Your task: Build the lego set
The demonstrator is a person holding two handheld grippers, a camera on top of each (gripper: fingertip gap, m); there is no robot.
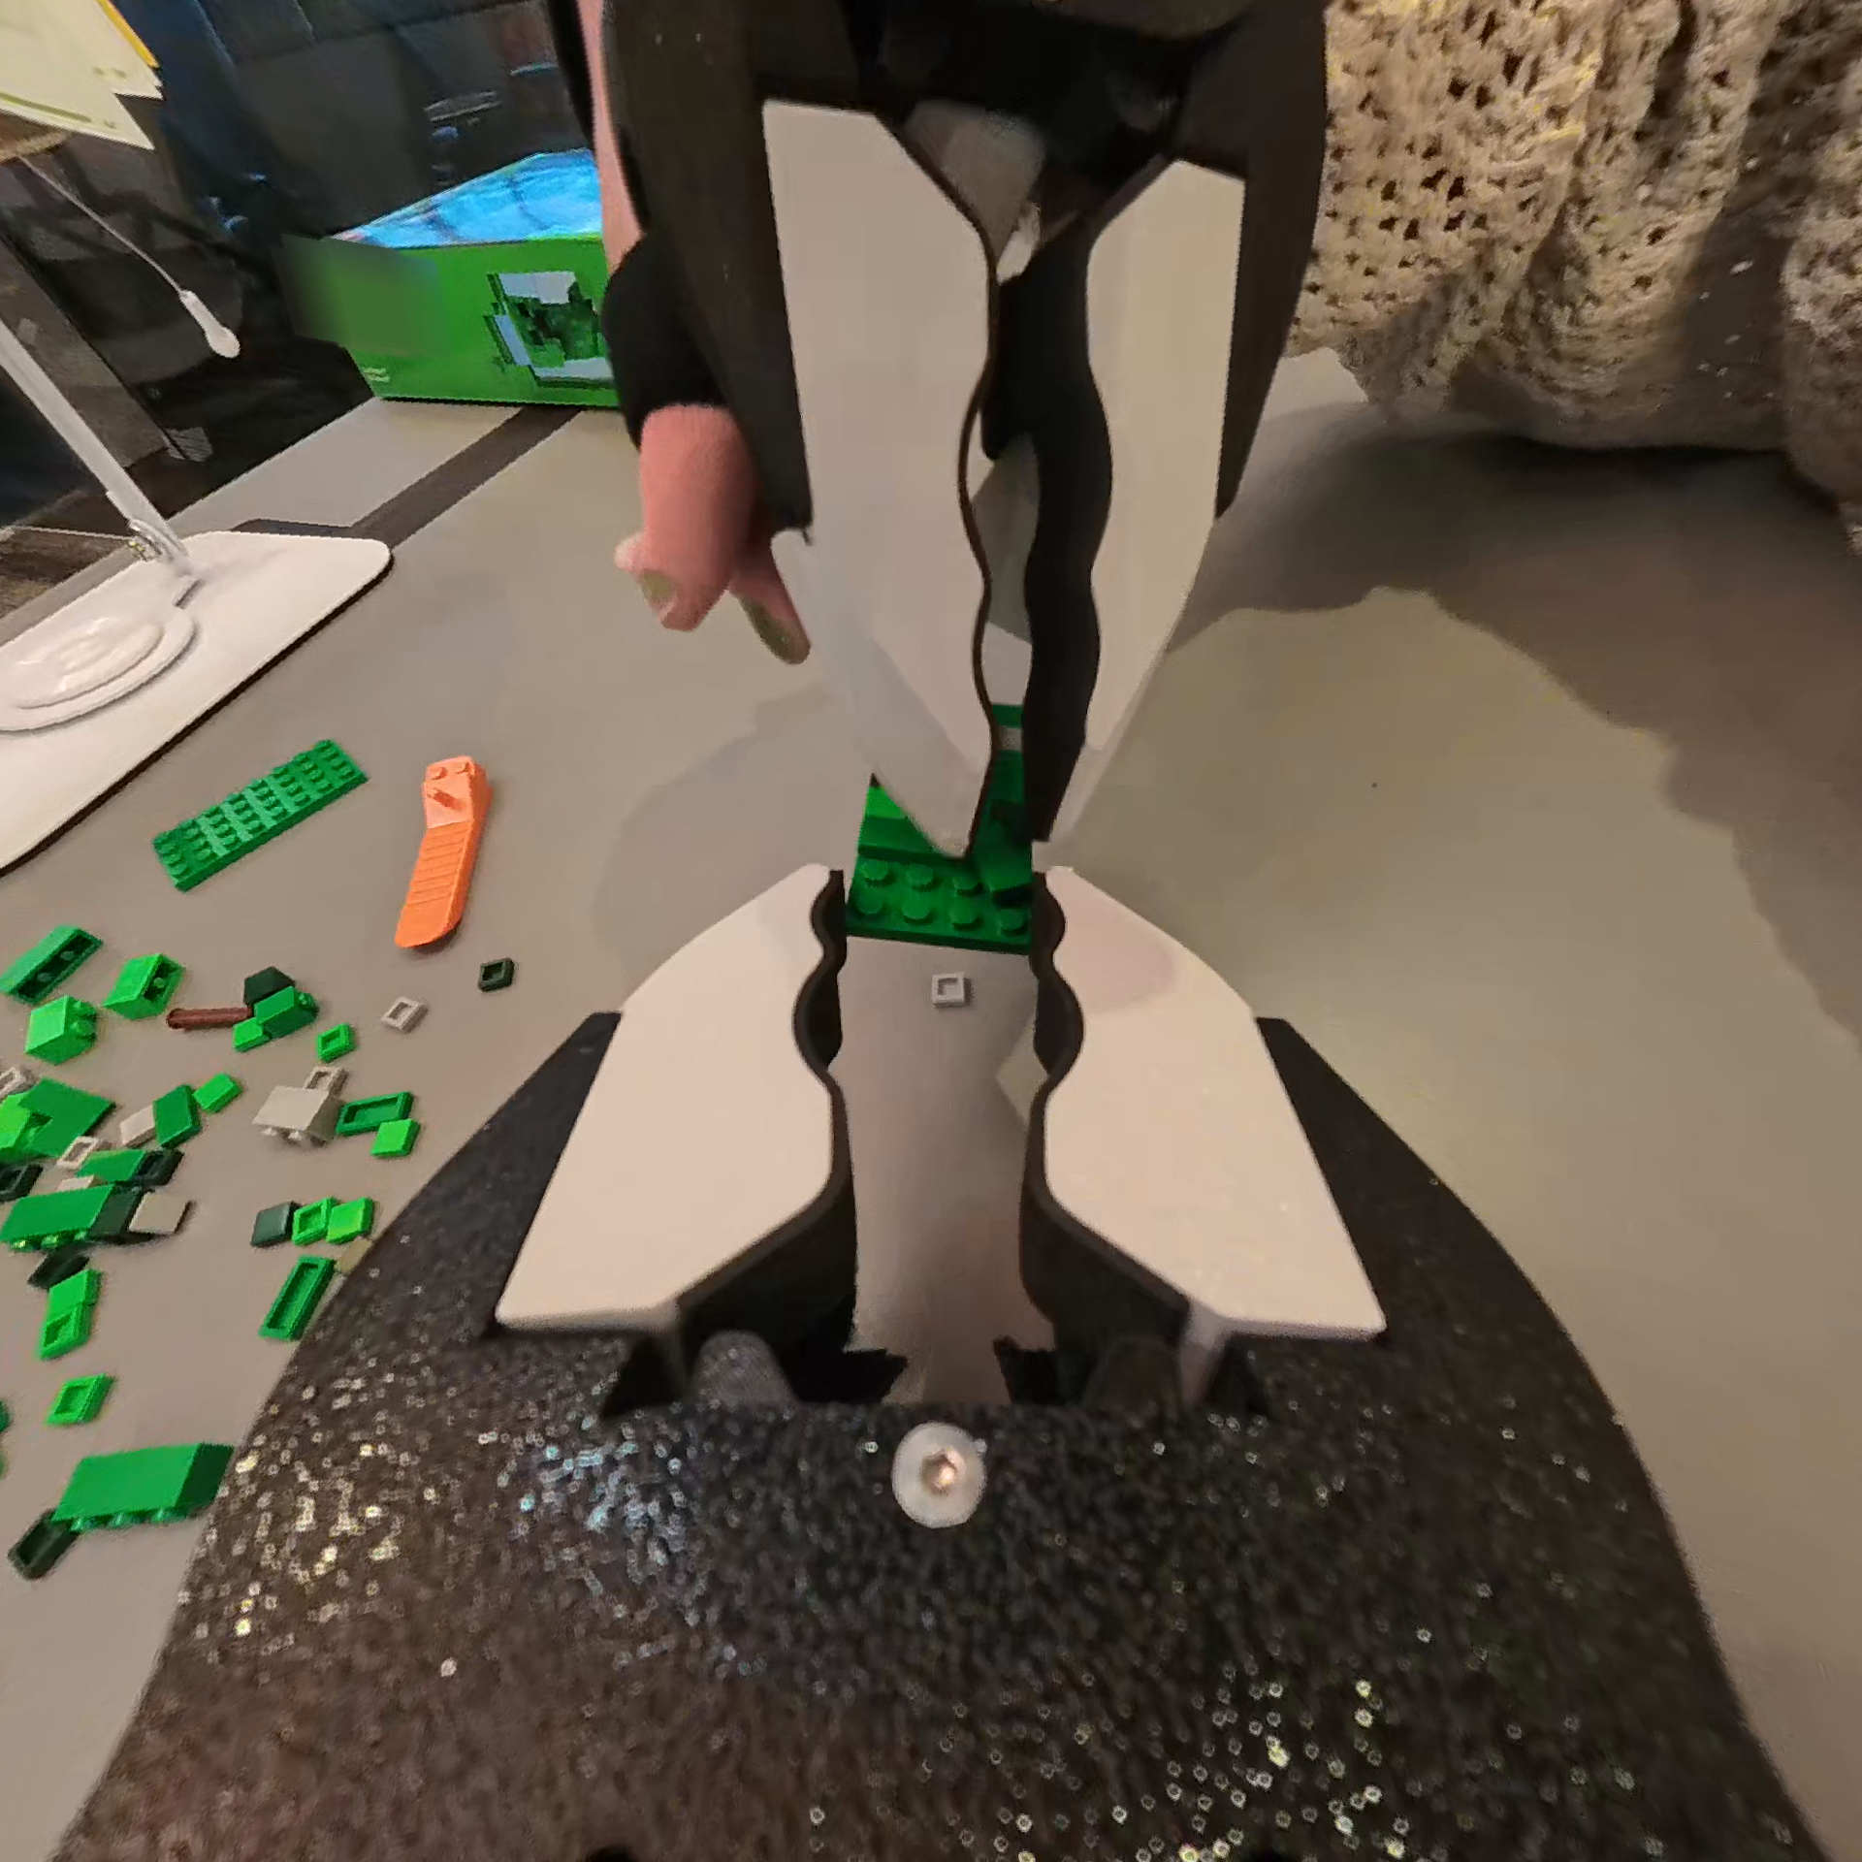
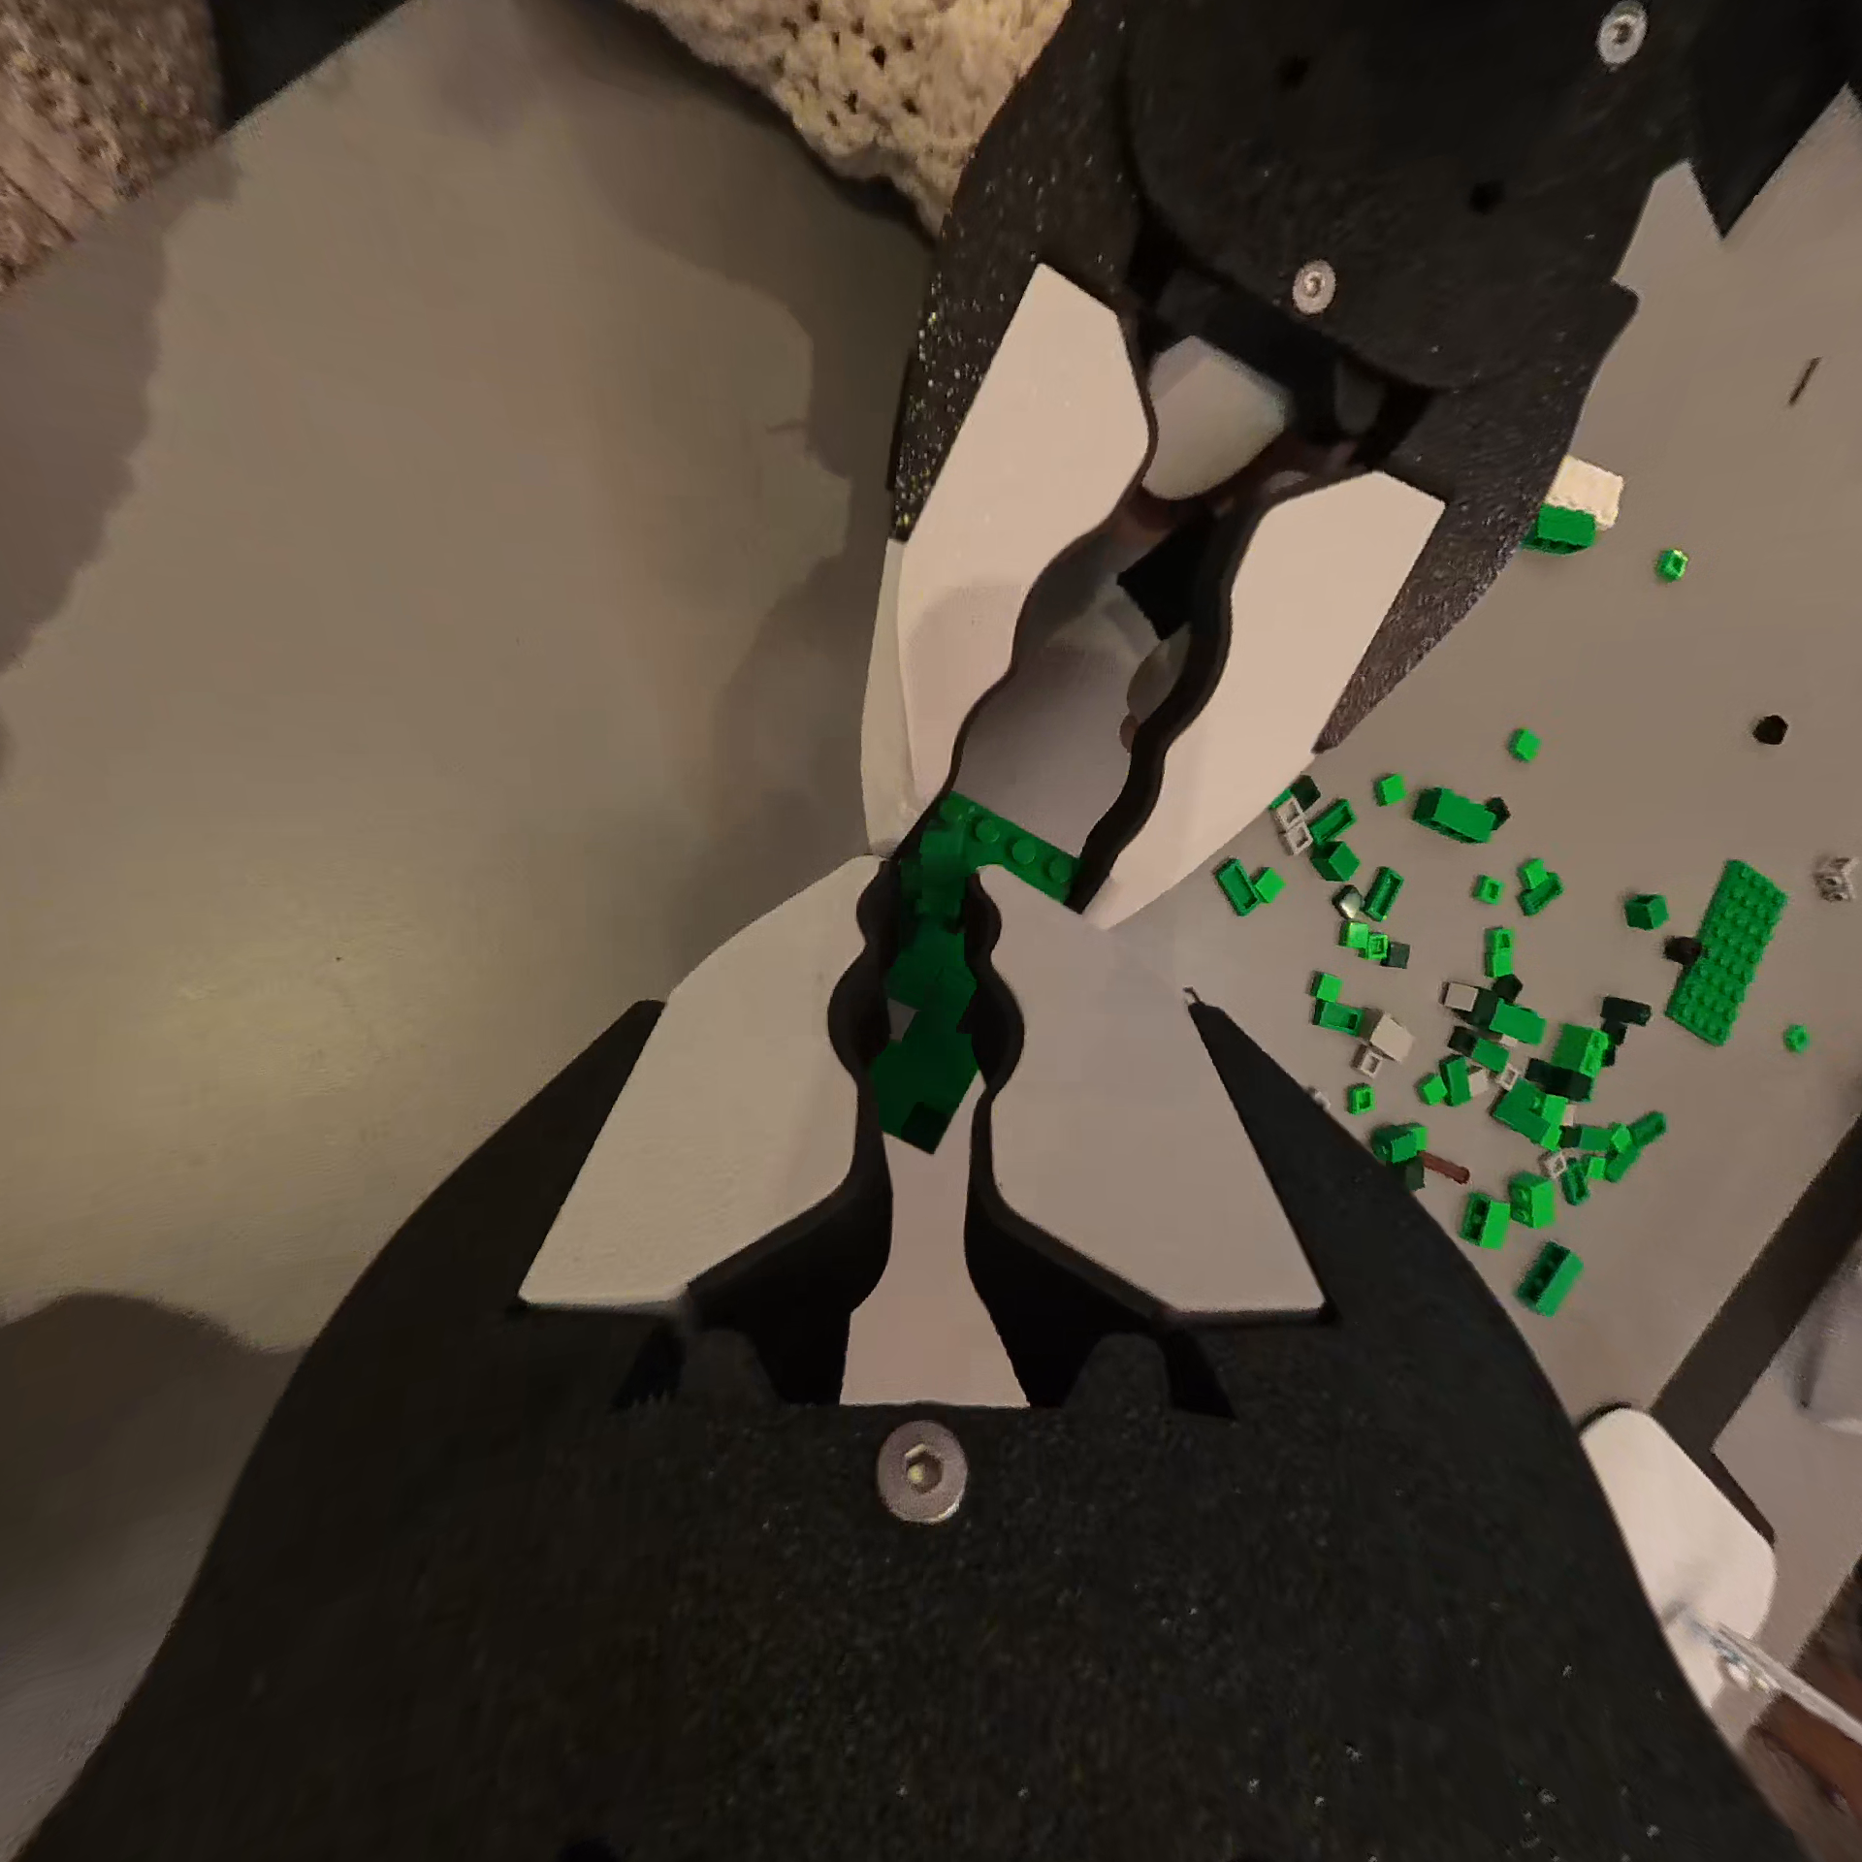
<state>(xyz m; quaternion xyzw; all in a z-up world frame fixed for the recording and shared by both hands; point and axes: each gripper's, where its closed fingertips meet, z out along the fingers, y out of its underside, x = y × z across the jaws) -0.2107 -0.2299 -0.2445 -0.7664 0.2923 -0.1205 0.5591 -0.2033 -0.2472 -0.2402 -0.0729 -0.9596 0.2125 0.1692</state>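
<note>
Two tongs, left (image 1: 939, 887) and right (image 2: 932, 897), both clamped on green lego build (image 1: 942, 902).

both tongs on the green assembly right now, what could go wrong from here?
1. Both tongs, left and right, pinch the same small green assembly at its edges; uneven force could pop it apart or let it slip.
2. A tiny grey piece lies loose right under the left tongs, easy to knock away.
3. The loose green pieces sit close by; a dropped part could get lost among them.
</note>
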